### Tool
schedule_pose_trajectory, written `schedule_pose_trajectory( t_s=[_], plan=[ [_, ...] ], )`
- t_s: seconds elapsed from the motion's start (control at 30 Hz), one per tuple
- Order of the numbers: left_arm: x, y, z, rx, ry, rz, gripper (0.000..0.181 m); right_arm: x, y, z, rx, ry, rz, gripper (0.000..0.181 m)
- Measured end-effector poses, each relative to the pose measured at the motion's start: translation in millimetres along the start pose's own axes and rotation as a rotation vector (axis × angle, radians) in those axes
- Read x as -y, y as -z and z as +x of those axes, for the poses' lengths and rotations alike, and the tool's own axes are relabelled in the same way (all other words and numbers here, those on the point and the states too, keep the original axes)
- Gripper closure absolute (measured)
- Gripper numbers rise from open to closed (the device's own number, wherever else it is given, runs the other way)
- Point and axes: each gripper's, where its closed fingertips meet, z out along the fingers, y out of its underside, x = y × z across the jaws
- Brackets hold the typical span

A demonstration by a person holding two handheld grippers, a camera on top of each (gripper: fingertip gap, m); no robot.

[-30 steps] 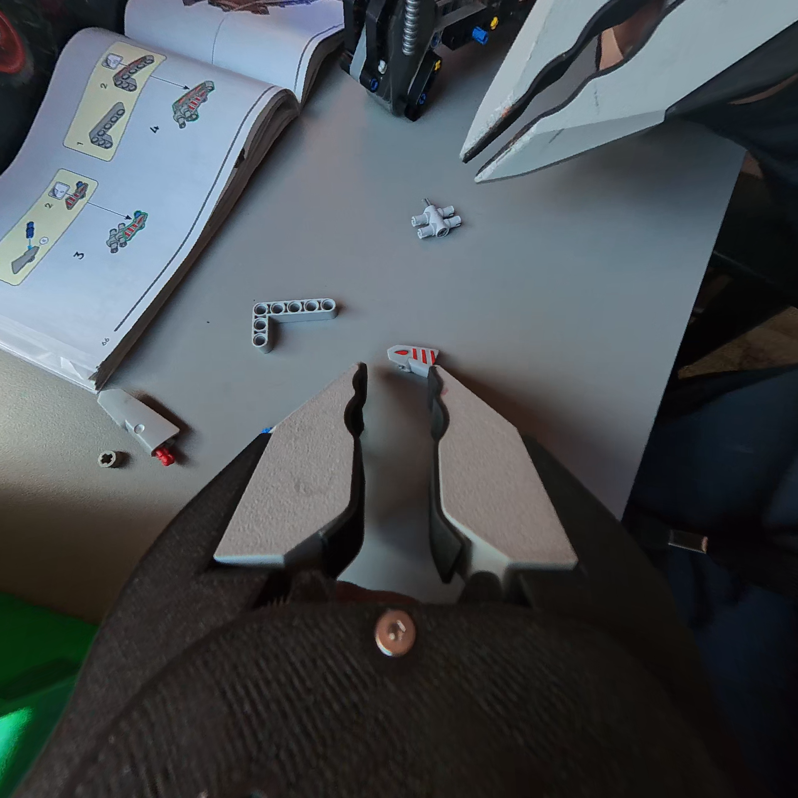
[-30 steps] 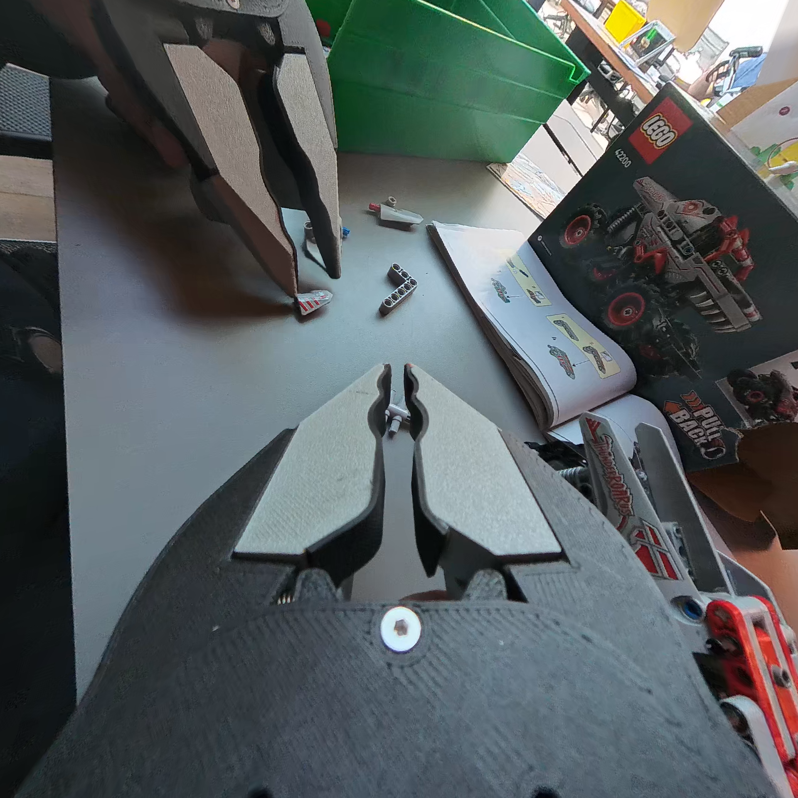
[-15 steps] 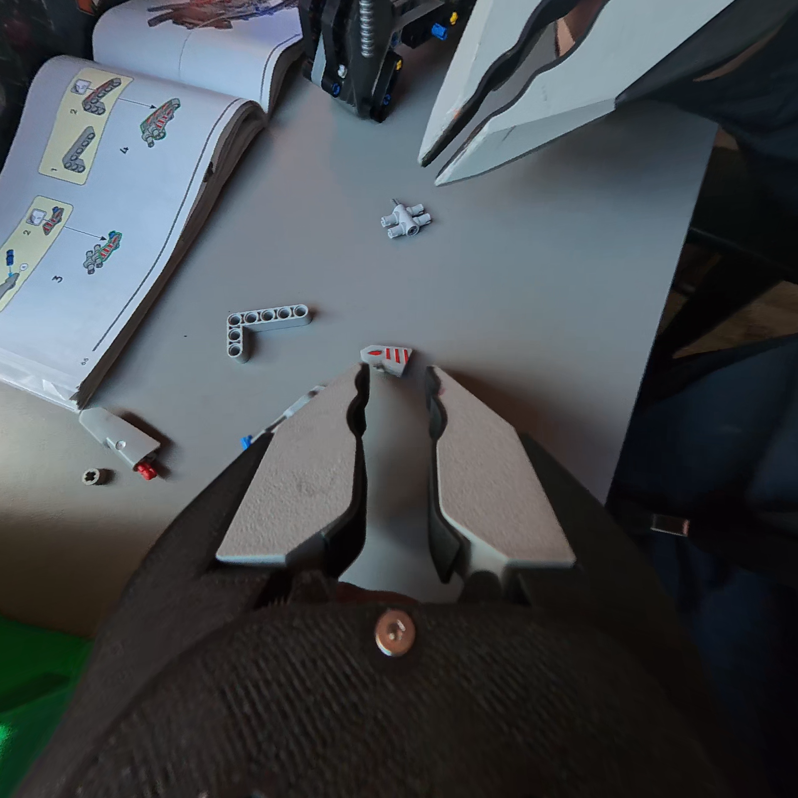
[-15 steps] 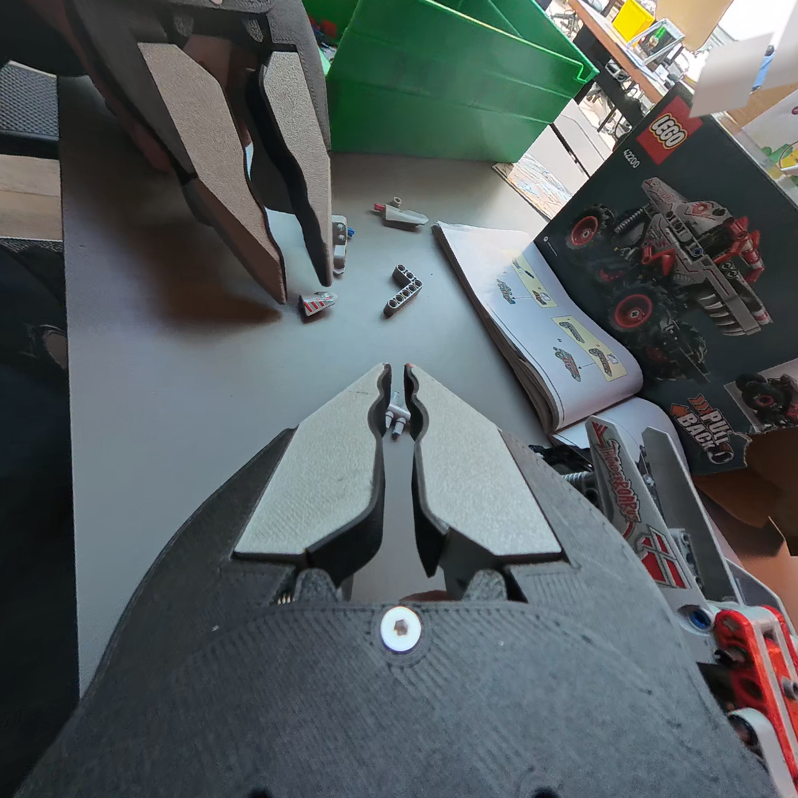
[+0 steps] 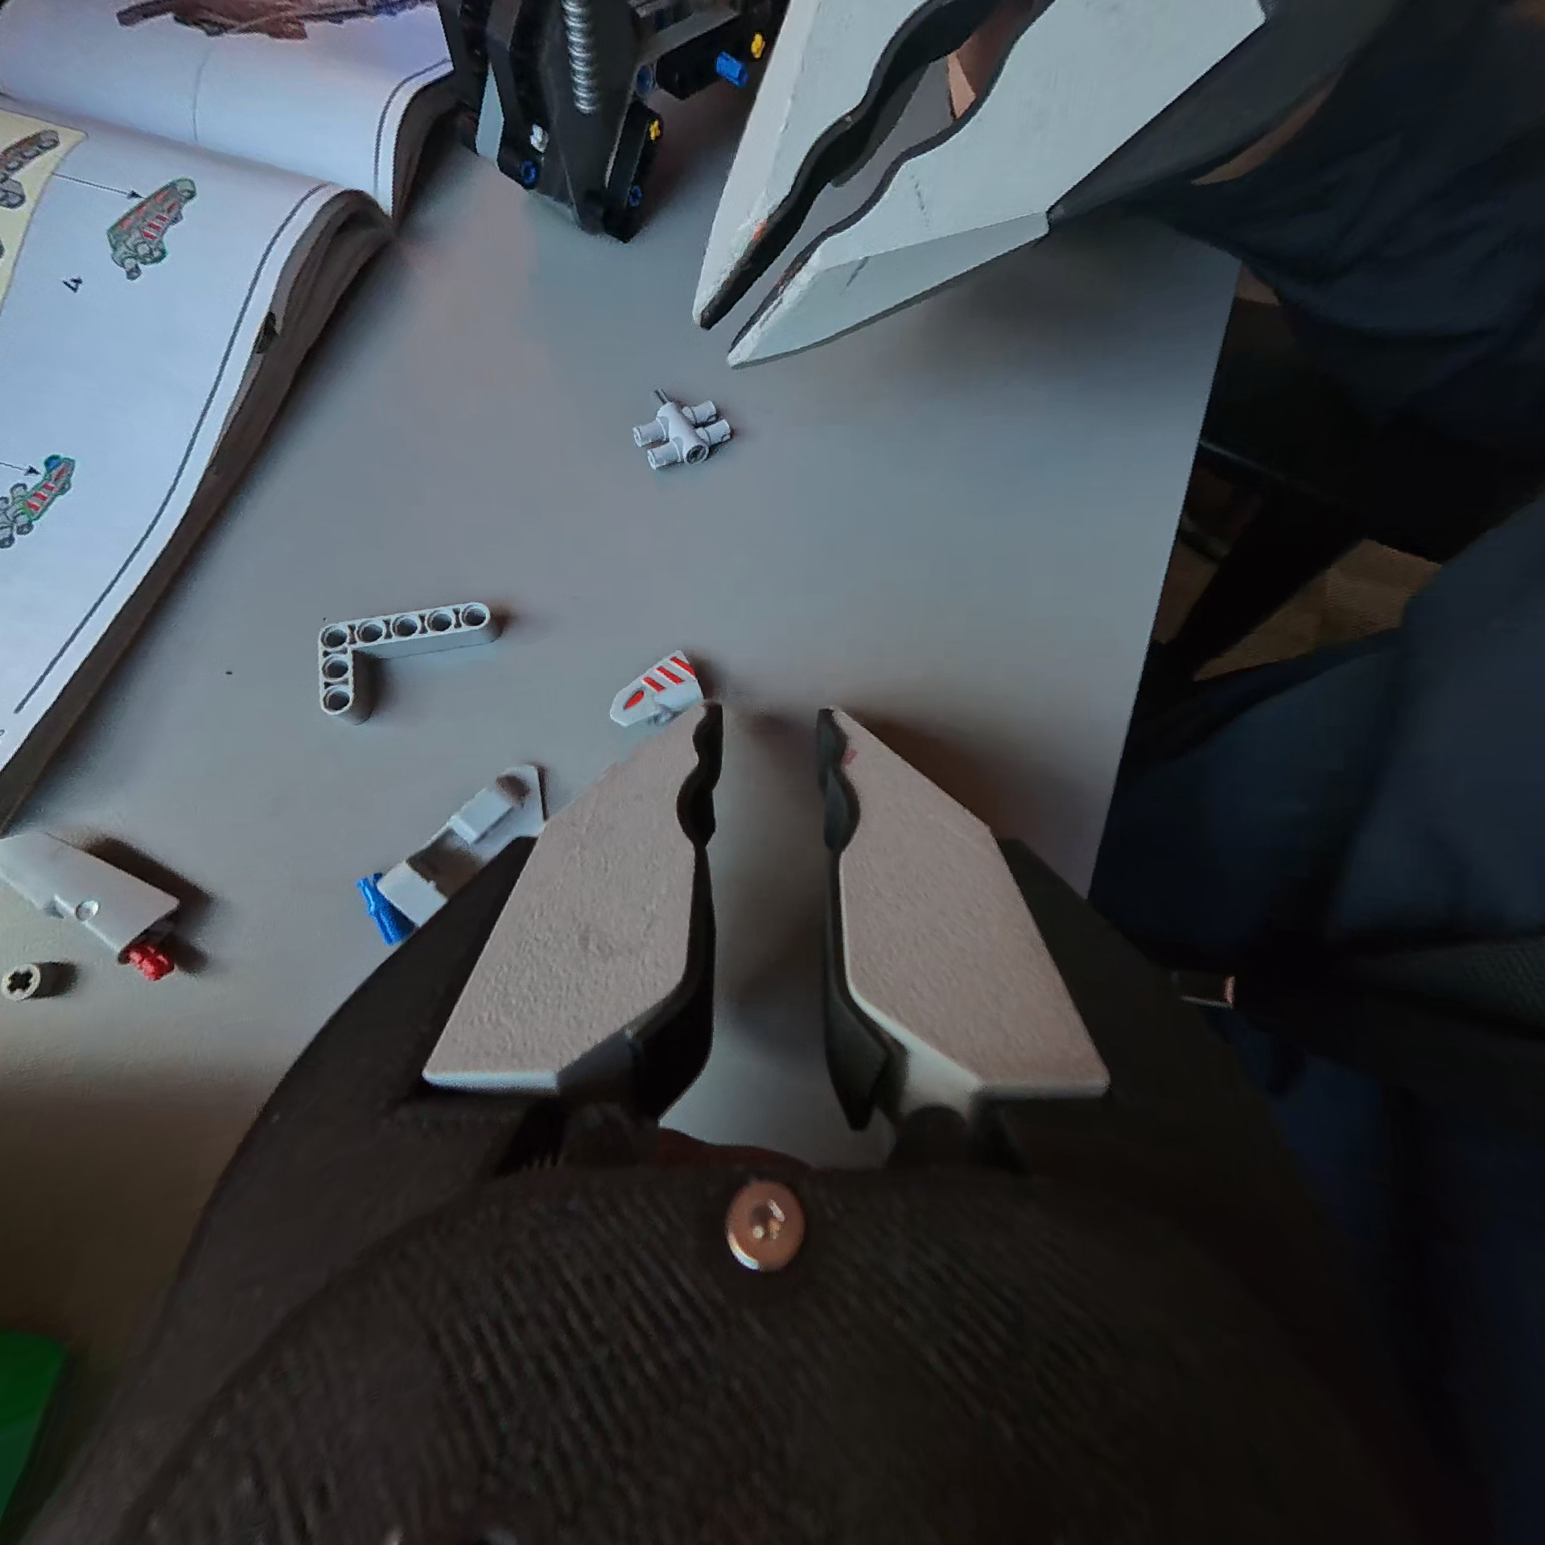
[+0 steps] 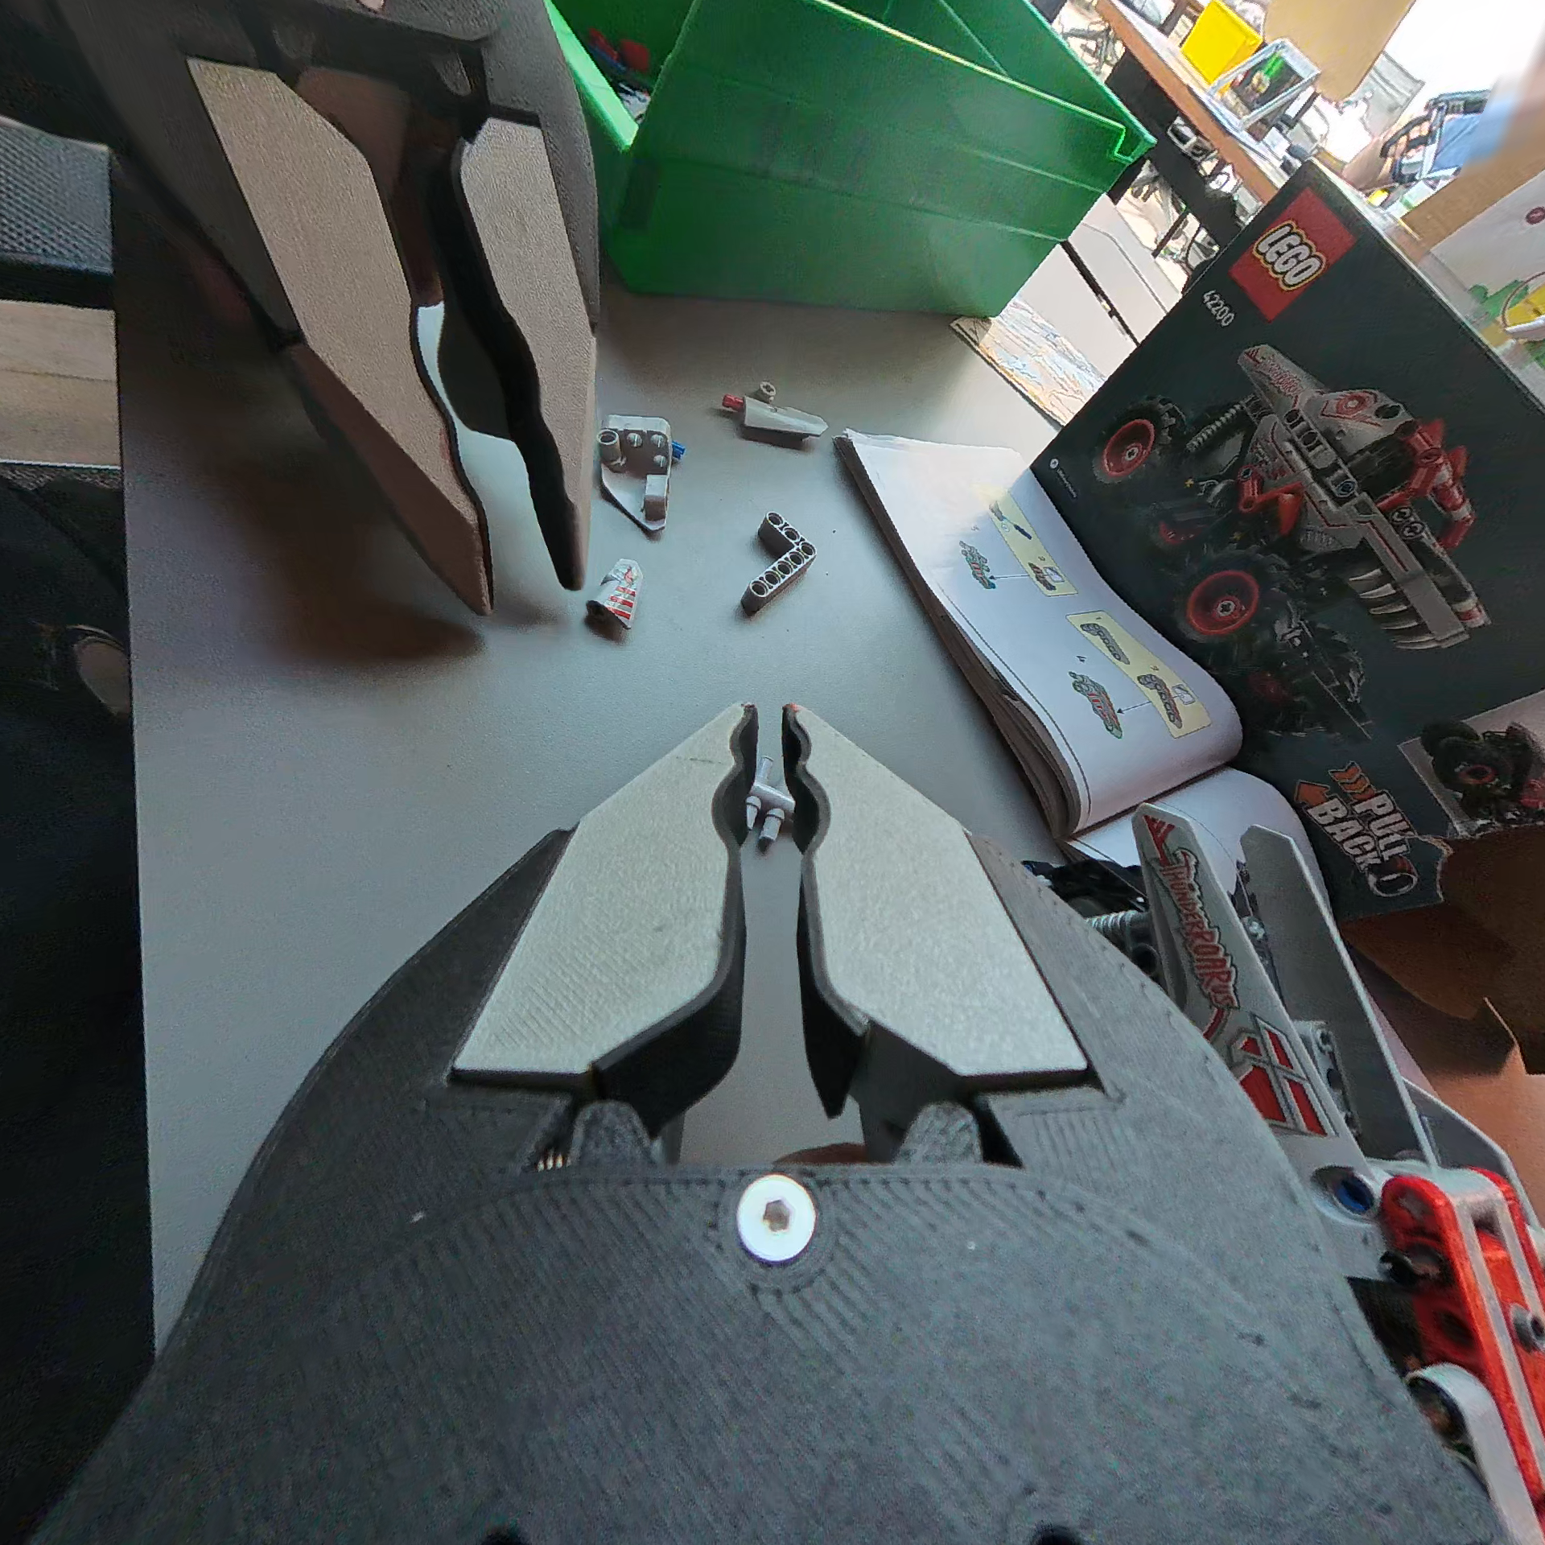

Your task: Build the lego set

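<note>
Your left gripper sits low-centre of the left wrist view, jaws parted w/ nothing between them, tips just right of the small grey wedge w/ red stripes. That wedge looks light, hard, slick plastic, prob. skids if nudged, so pinch it across its flat sides, not the sloped top. Right gripper is nearly closed but empty; the pale pin connector lies on the table under its jaws, upper-centre in the left view, not gripped. It's tiny & knobbly, so grab the middle barrel. L-shaped beam lies left of the wedge, manual upper left.
</note>
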Motion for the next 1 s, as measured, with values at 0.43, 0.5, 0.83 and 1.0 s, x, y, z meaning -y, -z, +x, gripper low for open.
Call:
schedule_pose_trajectory(
  t_s=[0.43, 0.5, 0.83, 1.0],
  plan=[
    [-13.6, 14.3, -15.2, 0.061, 0.015, -0.009, 0.164, 2.9, -0.9, -2.2, 0.014, -0.018, 0.012, 0.178],
    [-15.8, 15.7, -16.2, 0.069, 0.007, -0.015, 0.164, 2.9, -0.9, -1.7, 0.012, -0.02, 0.012, 0.178],
    [-16.7, 17.1, -14.6, 0.039, 0.02, -0.009, 0.162, 0.0, -3.6, -1.0, 0.011, -0.016, -0.006, 0.178],
    [-16.5, 17.3, -14.4, 0.015, 0.046, -0.005, 0.162, -0.4, -5.0, -2.0, 0.018, -0.017, -0.01, 0.178]
  ],
)
